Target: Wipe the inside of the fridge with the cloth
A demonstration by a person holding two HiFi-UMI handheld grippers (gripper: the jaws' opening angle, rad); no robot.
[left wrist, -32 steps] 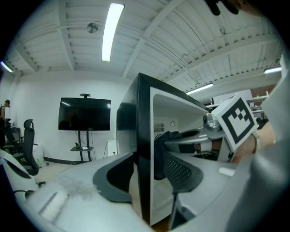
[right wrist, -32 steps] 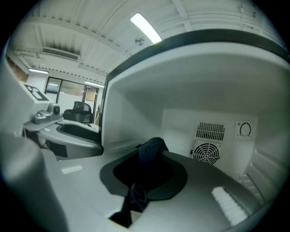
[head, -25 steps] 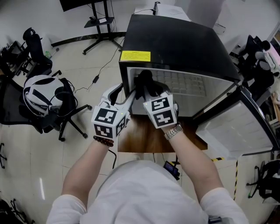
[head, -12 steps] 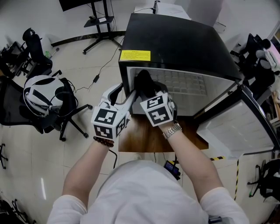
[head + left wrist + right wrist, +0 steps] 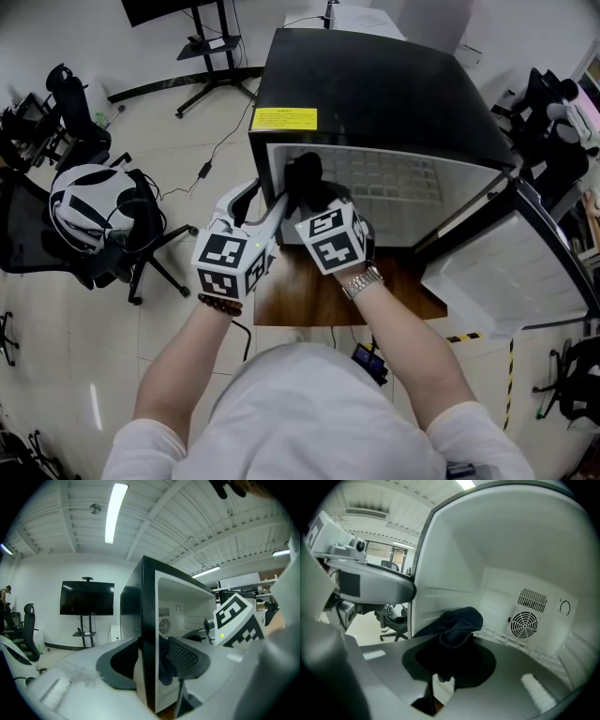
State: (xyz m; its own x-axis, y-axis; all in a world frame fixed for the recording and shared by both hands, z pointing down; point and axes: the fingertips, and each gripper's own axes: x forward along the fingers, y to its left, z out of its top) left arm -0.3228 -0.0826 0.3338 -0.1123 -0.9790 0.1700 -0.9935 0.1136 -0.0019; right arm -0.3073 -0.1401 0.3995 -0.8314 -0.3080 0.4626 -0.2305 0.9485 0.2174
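A black mini fridge (image 5: 375, 84) stands open on a wooden board (image 5: 319, 295), its white inside facing me. My right gripper (image 5: 314, 202) is at the opening's left side, shut on a dark cloth (image 5: 305, 178). The bunched cloth (image 5: 457, 623) sticks out past the jaws, which have just been closing on it, near the inner left wall. My left gripper (image 5: 264, 199) straddles the fridge's left wall (image 5: 149, 620), one jaw outside and one inside, closed against it. The right gripper's marker cube (image 5: 236, 620) shows beside it.
The fridge door (image 5: 506, 272) hangs open to the right. A round fan grille (image 5: 524, 624) sits in the back wall. An office chair with a white helmet (image 5: 89, 206) stands on the left, and a TV stand (image 5: 211, 47) stands behind. More chairs are at the far right.
The right gripper with the cloth has shifted slightly left and lower at the fridge opening. The left gripper has kept its place on the wall.
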